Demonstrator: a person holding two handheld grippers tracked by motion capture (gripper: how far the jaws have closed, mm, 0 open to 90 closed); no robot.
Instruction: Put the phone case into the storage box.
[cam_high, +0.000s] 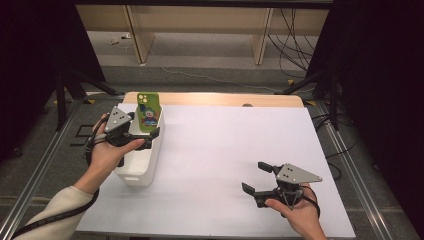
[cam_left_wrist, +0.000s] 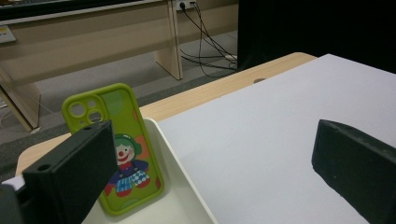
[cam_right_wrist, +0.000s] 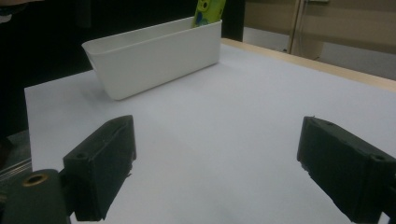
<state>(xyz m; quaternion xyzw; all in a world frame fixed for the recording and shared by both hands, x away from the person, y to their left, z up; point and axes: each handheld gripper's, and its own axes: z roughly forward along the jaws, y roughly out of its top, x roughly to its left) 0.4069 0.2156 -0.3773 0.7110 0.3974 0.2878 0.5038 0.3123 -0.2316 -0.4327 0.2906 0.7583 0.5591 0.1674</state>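
The left claw hovers over the white bin at the left side of the worktop, with its jaws spread wide and nothing between them. In the left gripper view one jaw rises at the lower left, over the bin's inside, and the other at the lower right, over the white sheet beside the bin. Just ahead of the left claw, at the far end of the bin, stands a green phone case printed with a clown figure; it is upright, tilted back slightly against the bin's end wall, its camera cut-outs at the top. In the left gripper view the phone case shows partly behind the left-hand jaw, close to it, though whether the jaw touches it cannot be told; its lower edge rests on the bin's floor beside the rim. The right claw rests low over the near right part of the worktop, well apart from the bin, and its jaws also stand wide open with bare white sheet between them. In the right gripper view the bin lies far ahead and to the left of that claw, with the top of the phone case poking above its far end.
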